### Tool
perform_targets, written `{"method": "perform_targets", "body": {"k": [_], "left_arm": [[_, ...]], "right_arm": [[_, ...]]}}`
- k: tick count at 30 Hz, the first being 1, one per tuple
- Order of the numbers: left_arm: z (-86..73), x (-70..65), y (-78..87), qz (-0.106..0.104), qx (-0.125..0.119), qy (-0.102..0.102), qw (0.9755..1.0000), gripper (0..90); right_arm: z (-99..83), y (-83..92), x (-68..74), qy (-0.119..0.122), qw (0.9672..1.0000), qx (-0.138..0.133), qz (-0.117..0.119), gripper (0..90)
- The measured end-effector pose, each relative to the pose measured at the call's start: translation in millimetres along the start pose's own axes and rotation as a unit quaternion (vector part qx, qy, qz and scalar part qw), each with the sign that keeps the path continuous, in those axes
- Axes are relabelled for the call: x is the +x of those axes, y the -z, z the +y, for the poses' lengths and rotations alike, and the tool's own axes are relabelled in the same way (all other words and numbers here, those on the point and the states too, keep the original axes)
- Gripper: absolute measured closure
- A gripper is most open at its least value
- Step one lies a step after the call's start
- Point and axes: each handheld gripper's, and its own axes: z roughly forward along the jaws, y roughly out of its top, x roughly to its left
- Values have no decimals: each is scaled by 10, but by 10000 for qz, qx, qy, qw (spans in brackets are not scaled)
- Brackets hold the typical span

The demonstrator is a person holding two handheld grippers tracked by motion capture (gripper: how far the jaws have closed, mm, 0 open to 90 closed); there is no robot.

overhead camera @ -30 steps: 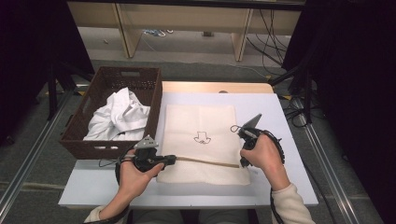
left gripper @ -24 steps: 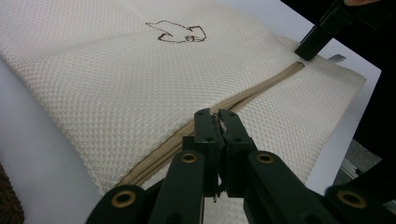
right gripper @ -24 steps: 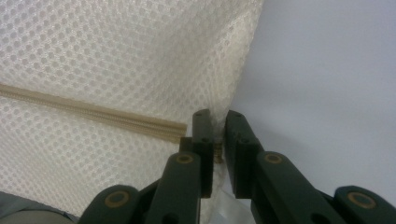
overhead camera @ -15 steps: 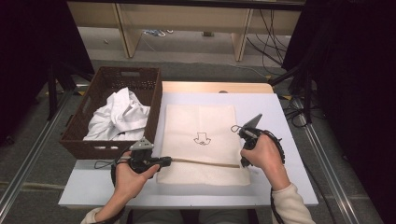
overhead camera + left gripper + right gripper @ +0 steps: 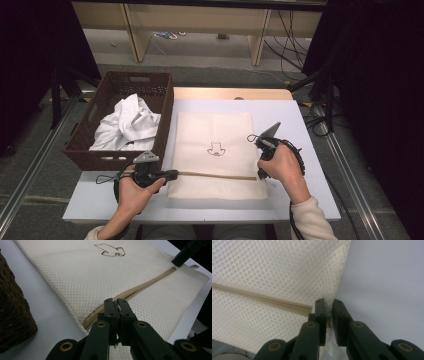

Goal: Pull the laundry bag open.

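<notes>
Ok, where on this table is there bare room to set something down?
Bare table lies right of the mesh bag, along the far edge behind it, and at the near-left corner. The left is crowded: the basket of white cloth sits beside the bag.

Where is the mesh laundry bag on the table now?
In the high view the mesh laundry bag lies flat mid-table, just right of the brown basket, between the left gripper and right gripper.

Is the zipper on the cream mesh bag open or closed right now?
Closed: the tan zipper runs as one unbroken line across the cream mesh bag; no gap shows.
</notes>
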Motion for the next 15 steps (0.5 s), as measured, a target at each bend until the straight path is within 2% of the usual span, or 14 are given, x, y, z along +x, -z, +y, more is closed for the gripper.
{"method": "perform_targets", "body": {"k": [1,3,4,5,8,9,10,11,13,15], "left_arm": [[-10,16,3,9,34,-18,10000,869],[-38,28,-6,41,21,51,10000,868],[-49,39,-4,74,53,20,10000,868],[-60,48,-3,93,67,33,9999,869],[-83,70,2,134,87,35,9999,869],[-88,74,3,170,104,19,9998,868],[-92,73,3,199,87,21,9998,868],[-95,79,7,241,106,-23,9997,869],[-102,100,26,282,198,-100,9994,868],[-118,100,19,296,137,-11,9995,869]], "right_arm": [[-2,2,9,-60,10000,15,-3,839],[-1,-1,4,-8,10000,-9,-1,839],[-2,-1,5,-14,10000,-2,-5,839],[-6,-12,-7,81,9999,-43,-42,839],[-7,-19,-7,86,9999,-53,-63,839],[-15,-25,21,-116,9999,-60,-39,839],[-18,-29,30,-157,9998,-60,-46,839],[-13,-15,21,-95,9999,23,-68,839],[-10,-9,18,-126,9999,60,-39,840],[-17,-20,-4,-115,9999,17,6,839]]}}
